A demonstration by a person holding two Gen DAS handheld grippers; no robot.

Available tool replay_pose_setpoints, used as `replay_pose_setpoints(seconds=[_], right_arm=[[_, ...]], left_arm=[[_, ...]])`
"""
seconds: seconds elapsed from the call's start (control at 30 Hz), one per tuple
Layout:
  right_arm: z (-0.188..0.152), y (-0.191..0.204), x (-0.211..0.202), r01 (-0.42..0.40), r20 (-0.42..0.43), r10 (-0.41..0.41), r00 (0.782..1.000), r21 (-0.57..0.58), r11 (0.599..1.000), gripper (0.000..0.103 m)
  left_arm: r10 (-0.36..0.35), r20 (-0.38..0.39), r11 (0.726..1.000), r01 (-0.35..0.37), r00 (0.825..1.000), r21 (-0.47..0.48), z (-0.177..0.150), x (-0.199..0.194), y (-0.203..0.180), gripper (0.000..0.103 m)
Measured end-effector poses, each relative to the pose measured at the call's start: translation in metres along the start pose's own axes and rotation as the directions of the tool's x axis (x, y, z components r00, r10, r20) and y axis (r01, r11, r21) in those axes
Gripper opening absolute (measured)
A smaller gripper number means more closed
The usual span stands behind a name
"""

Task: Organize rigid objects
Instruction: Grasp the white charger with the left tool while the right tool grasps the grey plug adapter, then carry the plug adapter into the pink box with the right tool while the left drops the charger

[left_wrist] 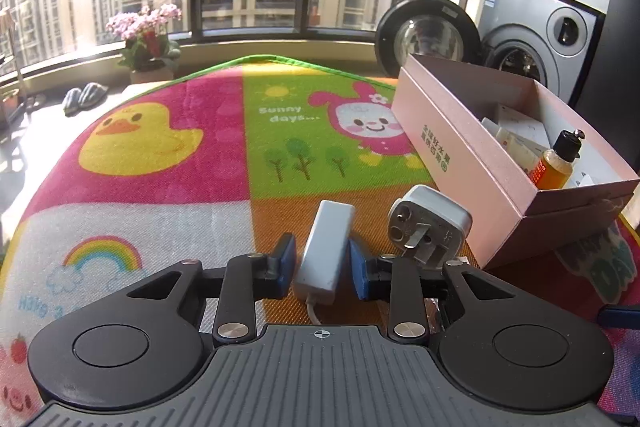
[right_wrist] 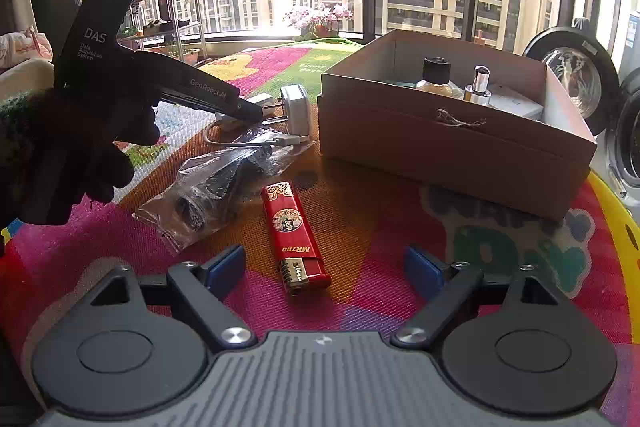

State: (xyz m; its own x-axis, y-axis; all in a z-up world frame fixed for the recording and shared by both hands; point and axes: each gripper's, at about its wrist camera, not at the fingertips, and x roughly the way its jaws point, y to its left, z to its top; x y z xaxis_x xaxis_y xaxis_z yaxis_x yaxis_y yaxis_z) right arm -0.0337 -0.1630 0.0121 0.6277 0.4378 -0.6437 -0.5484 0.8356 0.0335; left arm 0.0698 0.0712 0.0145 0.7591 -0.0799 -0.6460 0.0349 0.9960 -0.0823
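Note:
My left gripper [left_wrist: 322, 261] straddles a small white adapter block [left_wrist: 326, 251] with a thin cable, lying on the colourful mat; the blue pads stand on either side with narrow gaps showing. A grey wall plug [left_wrist: 430, 227] lies just right of it. The pink open box [left_wrist: 472, 167] at the right holds an amber bottle [left_wrist: 556, 161] and white items. My right gripper [right_wrist: 324, 267] is open wide over a red lighter [right_wrist: 294, 231] lying on the mat. The box [right_wrist: 440, 143] stands beyond it. The left gripper's body [right_wrist: 160, 83] reaches in from the left.
A clear plastic bag with dark parts [right_wrist: 224, 187] lies left of the lighter. A washing machine with its door open [left_wrist: 532, 43] stands behind the box. A pot of pink flowers [left_wrist: 146, 39] sits at the window beyond the mat's far edge.

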Motion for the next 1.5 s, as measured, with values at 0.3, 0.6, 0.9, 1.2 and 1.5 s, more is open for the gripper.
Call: replay_pose_setpoints(seconds=[0.3, 0.6, 0.9, 1.2, 1.5], right_arm=[[0.005, 0.005, 0.001, 0.036, -0.007, -0.036, 0.999, -0.026, 0.999, 0.083], [0.082, 0.050, 0.020, 0.066, 0.118, -0.036, 0.992, -0.257, 0.964, 0.071], [0.104, 0.085, 0.093, 0.162, 0.061, -0.152, 0.986, -0.500, 0.851, 0.066], [0.087, 0.087, 0.070, 0.129, 0.058, -0.115, 0.992, -0.517, 0.846, 0.049], [0.047, 0.017, -0.004, 0.121, 0.109, -0.097, 0.989, -0.242, 0.963, 0.049]], left_arm=[[-0.044, 0.041, 0.991, 0.048, 0.998, -0.122, -0.035, -0.041, 0.037, 0.025], [0.045, 0.106, 0.986, -0.028, 0.993, -0.163, -0.066, -0.071, 0.050, 0.026], [0.050, 0.105, 0.987, -0.033, 0.993, -0.158, -0.066, -0.070, 0.049, 0.027], [0.026, 0.110, 0.982, -0.005, 0.994, -0.189, -0.068, -0.071, 0.054, 0.027], [0.040, 0.106, 0.984, -0.020, 0.994, -0.180, -0.067, -0.071, 0.050, 0.027]])
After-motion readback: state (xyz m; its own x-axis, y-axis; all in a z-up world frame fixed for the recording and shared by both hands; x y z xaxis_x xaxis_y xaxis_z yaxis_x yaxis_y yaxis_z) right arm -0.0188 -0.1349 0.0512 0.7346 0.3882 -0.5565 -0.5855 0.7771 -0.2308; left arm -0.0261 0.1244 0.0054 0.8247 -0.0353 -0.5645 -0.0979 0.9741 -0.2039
